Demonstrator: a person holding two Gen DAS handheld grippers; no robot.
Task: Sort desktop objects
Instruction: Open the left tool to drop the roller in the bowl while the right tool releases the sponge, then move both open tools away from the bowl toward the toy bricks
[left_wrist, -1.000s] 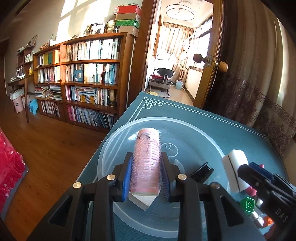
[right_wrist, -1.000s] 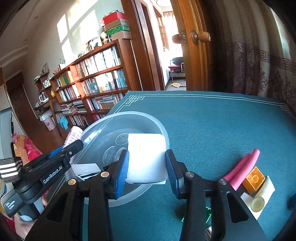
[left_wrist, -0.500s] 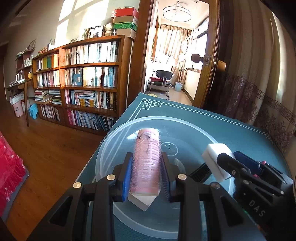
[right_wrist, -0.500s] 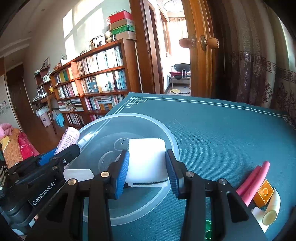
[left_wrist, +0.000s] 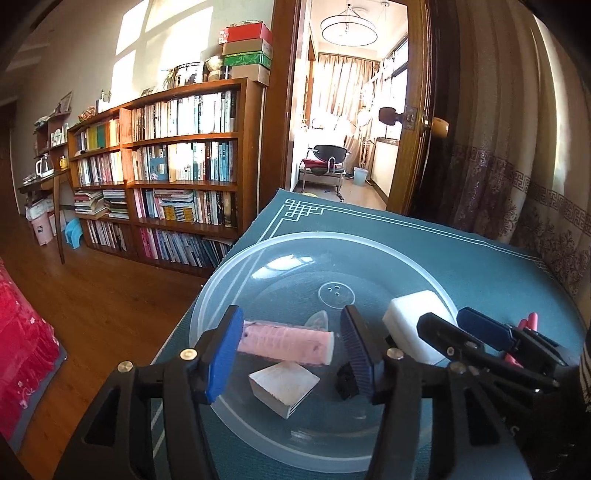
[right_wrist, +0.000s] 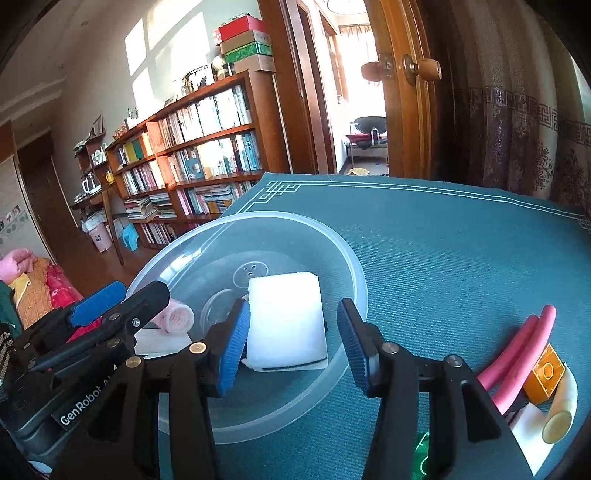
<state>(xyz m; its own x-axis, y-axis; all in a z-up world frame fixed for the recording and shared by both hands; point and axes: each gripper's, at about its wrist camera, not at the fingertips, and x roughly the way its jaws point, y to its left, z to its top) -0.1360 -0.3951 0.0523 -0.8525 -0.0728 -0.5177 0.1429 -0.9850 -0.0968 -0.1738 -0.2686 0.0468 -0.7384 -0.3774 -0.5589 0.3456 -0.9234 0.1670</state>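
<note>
My left gripper (left_wrist: 291, 347) wide, pink roller (left_wrist: 286, 341) lying crosswise in clear bowl (left_wrist: 369, 240) | my right gripper (right_wrist: 293, 341) wide, white sponge (right_wrist: 286, 321) in bowl | next: pink tubes (right_wrist: 517, 354) right of right gripper, long axis running away.

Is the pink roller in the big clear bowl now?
Yes. The pink roller lies loose inside the clear bowl, between the left gripper's open fingers.
</note>
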